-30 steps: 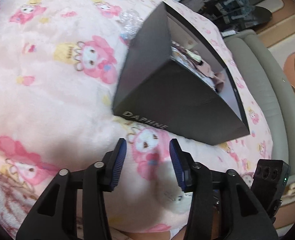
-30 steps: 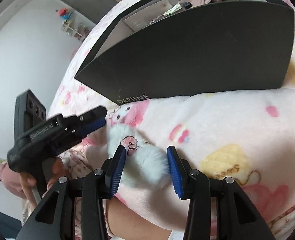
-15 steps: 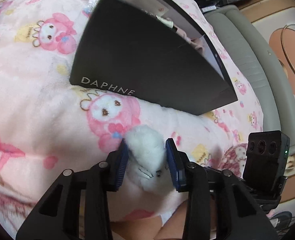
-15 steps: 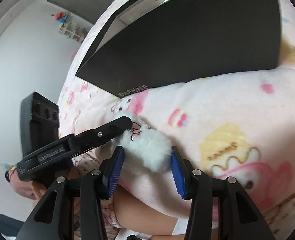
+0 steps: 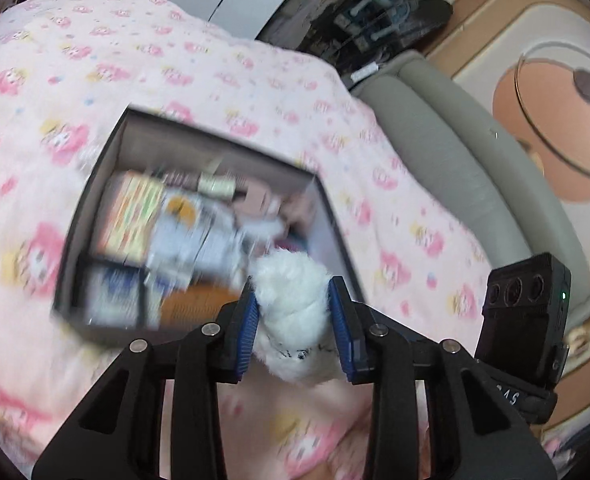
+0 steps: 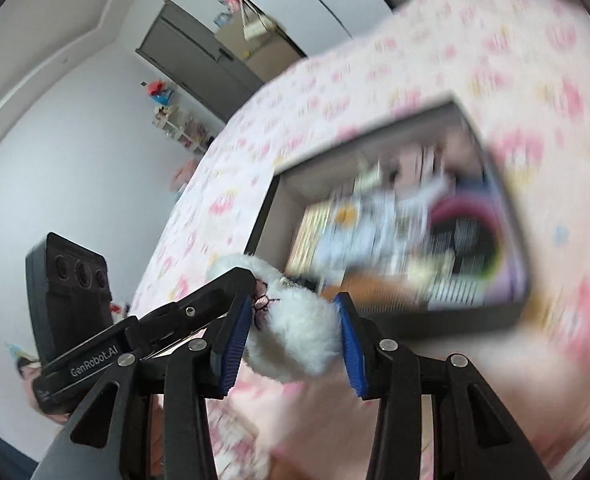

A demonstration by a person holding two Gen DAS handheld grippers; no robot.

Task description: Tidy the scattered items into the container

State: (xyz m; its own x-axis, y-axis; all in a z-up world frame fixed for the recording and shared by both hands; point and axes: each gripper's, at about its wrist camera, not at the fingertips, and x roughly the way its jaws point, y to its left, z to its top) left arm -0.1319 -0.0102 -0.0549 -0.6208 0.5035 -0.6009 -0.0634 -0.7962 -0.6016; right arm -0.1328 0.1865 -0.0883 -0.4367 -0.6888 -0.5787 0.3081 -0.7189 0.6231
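**Fluffy white toy rides two claws toward the box**

Fluffy white toy [image 5: 293,308] up in the air, and both claws are on it! The left claw [image 5: 294,318] is clenched on it, blue pads pressed into the fur from either side, and in the right wrist view the right claw [image 6: 297,334] squeezes the same white puff [image 6: 291,338], the left claw's black finger reaching in beside it. The toy hangs just beside the near rim of the dark box [image 5: 91,184], which sits on the pink cartoon-print bedspread [image 5: 231,76]. Everything beyond the claws is smeared with motion blur, so the contents of the box read only as a jumble of colourful packets and something orange; I can't name them.

How will it handle? My read: very light, soft all the way through, fur that compresses and springs back. No risk of breakage, little risk of slipping, since the pads sink into the pile. Best hold is across the plump middle, where it is gripped now; the loose fur at the edges would likely pull free. The box is already crowded, so the toy should simply settle on top once it is carried over the rim.
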